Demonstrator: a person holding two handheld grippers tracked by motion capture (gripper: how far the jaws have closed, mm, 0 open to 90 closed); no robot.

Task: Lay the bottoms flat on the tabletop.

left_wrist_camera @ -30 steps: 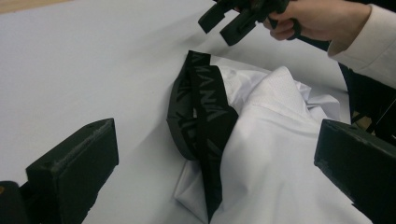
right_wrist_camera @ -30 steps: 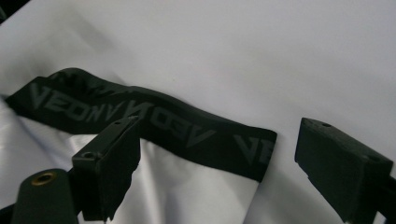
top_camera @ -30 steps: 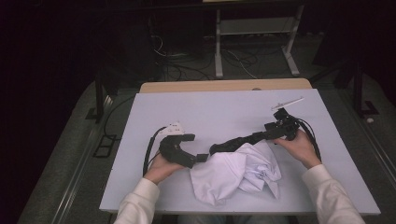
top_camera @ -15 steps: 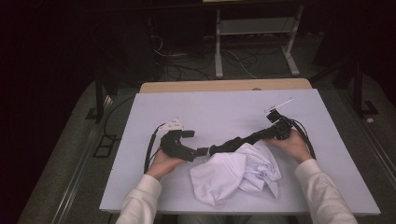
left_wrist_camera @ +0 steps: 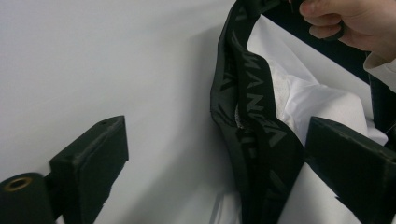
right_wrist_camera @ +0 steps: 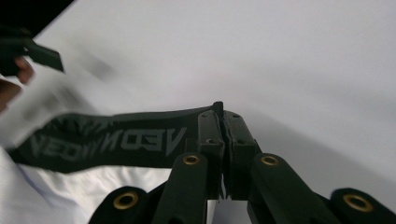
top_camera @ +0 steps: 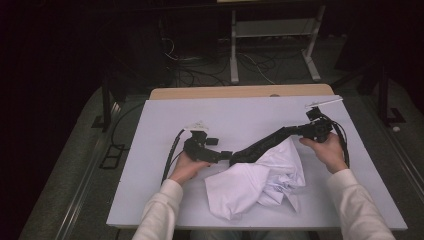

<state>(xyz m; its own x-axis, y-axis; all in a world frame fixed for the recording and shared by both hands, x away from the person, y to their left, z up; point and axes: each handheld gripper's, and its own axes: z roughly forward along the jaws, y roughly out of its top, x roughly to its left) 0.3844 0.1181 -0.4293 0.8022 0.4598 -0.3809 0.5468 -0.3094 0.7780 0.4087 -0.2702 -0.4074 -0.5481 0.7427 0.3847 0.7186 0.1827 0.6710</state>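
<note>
The black waistband (right_wrist_camera: 112, 140) of the white garment (top_camera: 260, 182) is clamped between the 2 closed jaws of the right gripper (right_wrist_camera: 223, 140), and from there it is drawn out taut and lifted above the white table (top_camera: 240, 120), with its grey lettering seen. At its other end the band is seen lying against 1 jaw of the left gripper (left_wrist_camera: 205, 158), whose jaws are spread wide apart, while the crumpled white cloth is left bunched on the near middle of the table.

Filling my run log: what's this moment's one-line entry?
right gripper: shut on waistband | left gripper: open, waistband between jaws | garment: on table
</note>
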